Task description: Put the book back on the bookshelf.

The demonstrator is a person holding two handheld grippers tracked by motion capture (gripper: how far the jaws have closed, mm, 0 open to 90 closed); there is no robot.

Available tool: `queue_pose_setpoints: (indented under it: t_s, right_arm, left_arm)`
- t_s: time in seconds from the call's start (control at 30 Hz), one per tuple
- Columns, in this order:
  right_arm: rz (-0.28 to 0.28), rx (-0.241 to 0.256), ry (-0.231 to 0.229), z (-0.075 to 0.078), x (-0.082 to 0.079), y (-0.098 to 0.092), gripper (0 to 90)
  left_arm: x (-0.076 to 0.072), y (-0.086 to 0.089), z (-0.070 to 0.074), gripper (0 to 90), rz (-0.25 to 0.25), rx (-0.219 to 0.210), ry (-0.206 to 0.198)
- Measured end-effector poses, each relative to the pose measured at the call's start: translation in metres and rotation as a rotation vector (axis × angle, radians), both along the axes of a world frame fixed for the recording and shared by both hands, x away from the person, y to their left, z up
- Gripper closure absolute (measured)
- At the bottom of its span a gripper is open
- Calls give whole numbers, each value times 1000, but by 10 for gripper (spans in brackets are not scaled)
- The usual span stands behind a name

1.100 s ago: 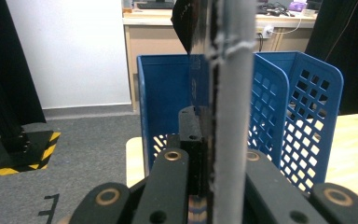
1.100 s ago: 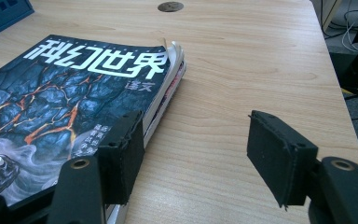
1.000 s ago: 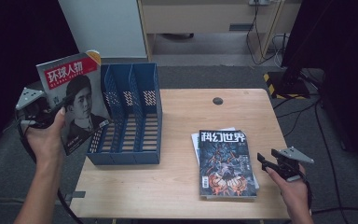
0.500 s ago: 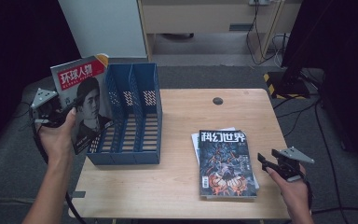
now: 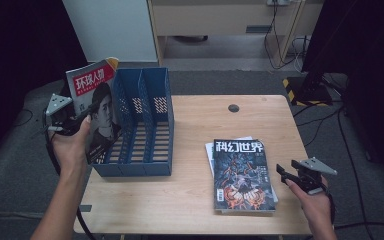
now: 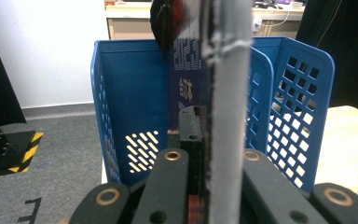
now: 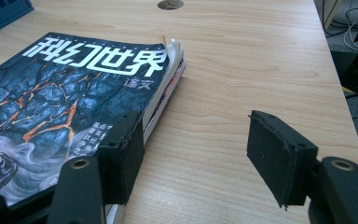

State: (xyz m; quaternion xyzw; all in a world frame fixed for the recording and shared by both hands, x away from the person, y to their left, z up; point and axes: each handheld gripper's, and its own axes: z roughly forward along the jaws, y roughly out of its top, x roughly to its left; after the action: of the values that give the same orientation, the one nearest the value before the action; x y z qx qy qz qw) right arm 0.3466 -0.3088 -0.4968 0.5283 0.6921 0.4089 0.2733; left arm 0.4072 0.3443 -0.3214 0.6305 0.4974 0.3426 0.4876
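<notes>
A glossy paper magazine (image 5: 96, 107) sits clamped in the left gripper (image 6: 204, 135), whose matt black jaws carry brass-coloured rivets. The blue file rack (image 5: 142, 125) is perforated, smooth plastic. On the pale wood-grain table (image 7: 242, 70), the near stack's top magazine (image 7: 70, 93) has a glossy cover; the right gripper (image 7: 196, 154) shows rough, matt black pads.

One blue file rack (image 5: 145, 130) — three compartments, one held magazine (image 5: 97, 107), one magazine stack (image 5: 242, 175)
</notes>
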Motion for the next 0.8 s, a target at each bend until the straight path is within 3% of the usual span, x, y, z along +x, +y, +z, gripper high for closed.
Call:
queue_pose_setpoints:
  t_s: [0.2, 0.47, 0.63, 0.8]
  right_arm:
    - [-1, 2, -1, 0, 0, -1, 367]
    - [2, -6, 6, -1, 0, -1, 367]
    - [5, -10, 11, -1, 1, 0, 367]
    - [11, -16, 13, -2, 1, 1, 367]
  left_arm:
    - [2, 6, -6, 866, 13, -3, -13]
    - [2, 9, -18, 866, 8, -39, -39]
    - [-3, 16, -12, 867, 54, -10, -57]
    - [-3, 19, -10, 866, 66, -29, -69]
